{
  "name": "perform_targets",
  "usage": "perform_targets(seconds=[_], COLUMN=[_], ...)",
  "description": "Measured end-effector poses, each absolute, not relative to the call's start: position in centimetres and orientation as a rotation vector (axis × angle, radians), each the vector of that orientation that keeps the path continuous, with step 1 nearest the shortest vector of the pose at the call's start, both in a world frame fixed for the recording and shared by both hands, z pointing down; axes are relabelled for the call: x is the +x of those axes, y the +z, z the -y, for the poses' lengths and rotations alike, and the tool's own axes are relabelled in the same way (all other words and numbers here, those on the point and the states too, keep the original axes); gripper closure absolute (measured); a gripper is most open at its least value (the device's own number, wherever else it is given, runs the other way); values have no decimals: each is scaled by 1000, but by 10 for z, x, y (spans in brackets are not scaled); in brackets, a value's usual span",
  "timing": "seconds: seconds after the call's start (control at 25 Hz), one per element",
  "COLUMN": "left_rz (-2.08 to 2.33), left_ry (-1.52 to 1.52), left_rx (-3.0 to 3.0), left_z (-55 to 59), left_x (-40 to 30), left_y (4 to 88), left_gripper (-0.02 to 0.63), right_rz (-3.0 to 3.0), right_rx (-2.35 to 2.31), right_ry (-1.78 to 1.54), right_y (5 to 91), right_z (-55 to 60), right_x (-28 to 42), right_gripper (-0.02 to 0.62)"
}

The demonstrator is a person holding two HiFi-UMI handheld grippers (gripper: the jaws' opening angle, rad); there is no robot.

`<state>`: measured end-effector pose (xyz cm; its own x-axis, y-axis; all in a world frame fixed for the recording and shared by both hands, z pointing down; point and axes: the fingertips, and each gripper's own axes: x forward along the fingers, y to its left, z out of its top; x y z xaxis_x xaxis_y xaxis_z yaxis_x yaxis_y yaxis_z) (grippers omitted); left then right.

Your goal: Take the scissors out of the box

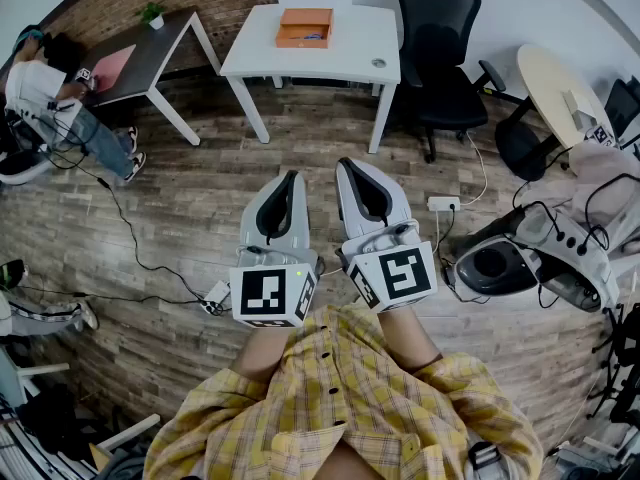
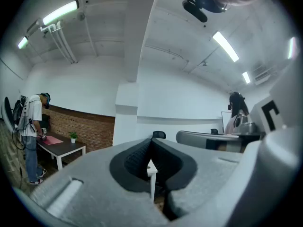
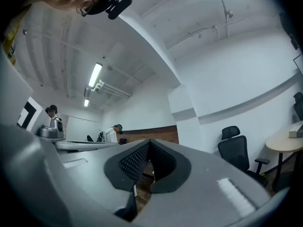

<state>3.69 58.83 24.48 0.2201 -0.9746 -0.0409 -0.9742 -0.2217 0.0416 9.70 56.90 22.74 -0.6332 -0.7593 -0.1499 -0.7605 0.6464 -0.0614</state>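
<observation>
The left gripper and right gripper were held side by side, well short of the white table, jaws closed together and empty, presumably ahead of an approach. The orange box was seen on that table; the scissors could not be made out.

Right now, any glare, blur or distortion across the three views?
Head view: heavy fisheye, wood floor bows, corners dark, evenly lit. Left gripper view: ceiling tube lights blown out, left gripper soft up close. Right gripper view: same fisheye, ceiling light glares mildly.
</observation>
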Motion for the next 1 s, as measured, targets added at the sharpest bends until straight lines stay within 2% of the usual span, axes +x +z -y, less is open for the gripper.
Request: perform_targets(seconds=[0.36,0.8,1.0], left_rz=[1983,2082,2086], left_ry=[-71,-70,-19], left_rx=[2432,2395,2363], left_z=[-584,-571,-555], left_x=[52,97,91], left_y=[244,251,262], left_gripper=[604,604,604], right_rz=[-2723,-2746,-2767], right_rx=[-1270,-1250,-1226], right_ry=[-22,-49,-111], right_y=[232,243,253], right_z=[-561,-538,-516], right_x=[113,165,155], right_gripper=[592,591,592])
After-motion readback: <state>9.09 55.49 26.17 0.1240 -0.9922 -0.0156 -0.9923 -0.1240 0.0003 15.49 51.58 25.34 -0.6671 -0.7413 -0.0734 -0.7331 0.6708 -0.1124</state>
